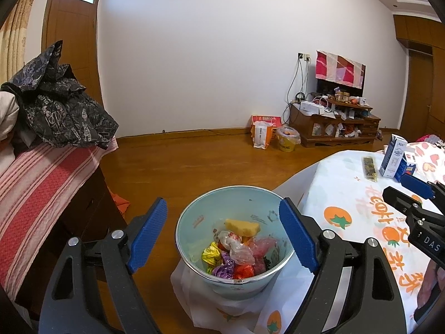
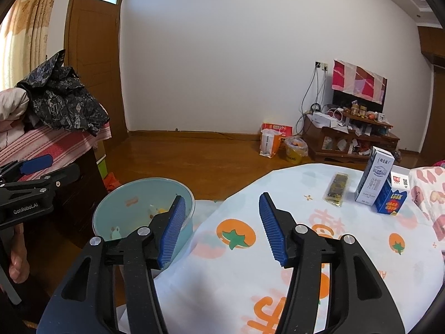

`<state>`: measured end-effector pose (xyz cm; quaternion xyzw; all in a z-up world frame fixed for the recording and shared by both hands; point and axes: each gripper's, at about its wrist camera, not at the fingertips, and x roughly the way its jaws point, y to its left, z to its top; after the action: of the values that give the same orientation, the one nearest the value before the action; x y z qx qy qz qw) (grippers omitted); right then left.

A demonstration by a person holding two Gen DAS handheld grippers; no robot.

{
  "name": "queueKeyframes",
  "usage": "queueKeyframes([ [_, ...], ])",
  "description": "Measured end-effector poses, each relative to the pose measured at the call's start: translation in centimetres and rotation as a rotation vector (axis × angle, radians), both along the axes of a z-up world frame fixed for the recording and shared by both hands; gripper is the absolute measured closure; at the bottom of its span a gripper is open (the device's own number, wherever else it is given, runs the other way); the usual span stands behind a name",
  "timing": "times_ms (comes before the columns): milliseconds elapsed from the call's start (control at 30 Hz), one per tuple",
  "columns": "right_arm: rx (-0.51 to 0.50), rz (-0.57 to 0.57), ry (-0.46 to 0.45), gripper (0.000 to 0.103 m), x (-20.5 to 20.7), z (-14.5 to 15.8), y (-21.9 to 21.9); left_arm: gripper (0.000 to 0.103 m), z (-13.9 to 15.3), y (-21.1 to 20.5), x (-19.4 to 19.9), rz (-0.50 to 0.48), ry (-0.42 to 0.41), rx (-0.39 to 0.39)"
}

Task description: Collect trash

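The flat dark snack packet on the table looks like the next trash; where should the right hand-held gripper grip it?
Across its narrow width, from above: the snack packet lies flat on the tablecloth, long and thin, clear of the cartons. The right hand-held gripper is open.

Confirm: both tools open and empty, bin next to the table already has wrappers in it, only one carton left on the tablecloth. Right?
Not quite: two cartons stand on the tablecloth, a tall white carton and a shorter blue carton beside it, as the right wrist view shows. The rest holds: left tool and right tool open and empty, wrappers in the bin.
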<state>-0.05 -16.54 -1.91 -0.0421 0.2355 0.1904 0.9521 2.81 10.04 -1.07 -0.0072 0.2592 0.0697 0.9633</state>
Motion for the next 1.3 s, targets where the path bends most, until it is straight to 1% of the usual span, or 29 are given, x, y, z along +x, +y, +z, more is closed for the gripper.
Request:
queueKeyframes([
  [333, 0.001, -0.002, 0.000, 0.047, 0.0, 0.0, 0.0, 0.021, -0.1, 0.1, 0.1, -0.004, 0.008, 0.001],
  [467, 0.002, -0.005, 0.000, 0.047, -0.1, 0.0, -0.1, 0.015, -0.1, -0.1, 0.2, -0.001, 0.007, 0.007],
  [567, 0.003, -0.011, -0.003, 0.046, -0.1, -0.1, -0.3, 0.013, -0.2, -0.1, 0.2, 0.003, 0.010, 0.011],
  [700, 0.004, -0.021, -0.009, 0.046, -0.1, -0.1, -0.6, 0.012, -0.3, -0.1, 0.3, 0.010, 0.016, 0.012],
  [967, 0.005, -0.037, -0.026, 0.046, -0.1, 0.3, -1.1, 0.012, -0.1, -0.5, 0.0, 0.003, -0.007, 0.028],
  [1300, 0.003, -0.039, -0.029, 0.045, -0.2, 0.2, -0.9, 0.012, -0.5, -0.4, 0.3, -0.011, 0.013, 0.020],
])
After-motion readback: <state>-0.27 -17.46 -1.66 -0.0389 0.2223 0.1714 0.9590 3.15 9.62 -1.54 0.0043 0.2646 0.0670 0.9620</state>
